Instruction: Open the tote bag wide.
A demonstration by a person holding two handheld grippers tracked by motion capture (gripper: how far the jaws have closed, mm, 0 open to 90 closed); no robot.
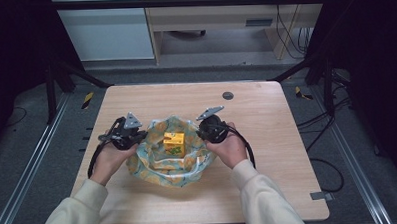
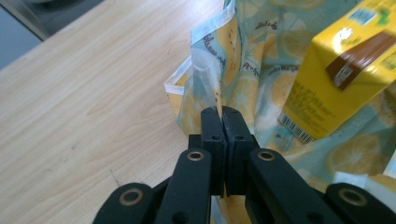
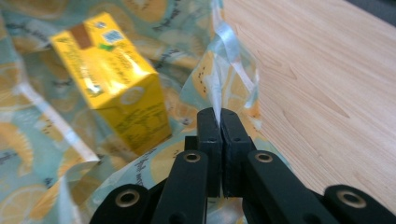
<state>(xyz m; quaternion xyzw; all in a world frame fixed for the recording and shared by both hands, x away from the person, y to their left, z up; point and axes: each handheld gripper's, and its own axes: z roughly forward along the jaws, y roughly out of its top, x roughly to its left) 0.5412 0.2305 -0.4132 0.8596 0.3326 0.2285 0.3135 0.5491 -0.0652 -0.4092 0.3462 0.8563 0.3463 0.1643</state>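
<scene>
A lemon-print cloth point(image 1: 161, 166) lies bunched on the wooden table point(image 1: 267, 139), with a yellow drink carton point(image 1: 174, 144) standing in its middle. My left gripper point(image 1: 140, 139) is shut on the cloth's left edge point(image 2: 205, 70); the fabric rises pinched between the pads. My right gripper point(image 1: 203, 133) is shut on the cloth's right edge point(image 3: 224, 79), lifted a little off the table. The carton point(image 2: 336, 79) shows to the right of the left jaws, and the carton point(image 3: 114, 79) shows upper left of the right jaws.
A small dark round grommet point(image 1: 228, 95) sits in the table near its far edge. Bare wood point(image 2: 84, 107) lies beside the cloth on the left and bare wood point(image 3: 327, 84) on the right. Black frame bars and cables surround the table.
</scene>
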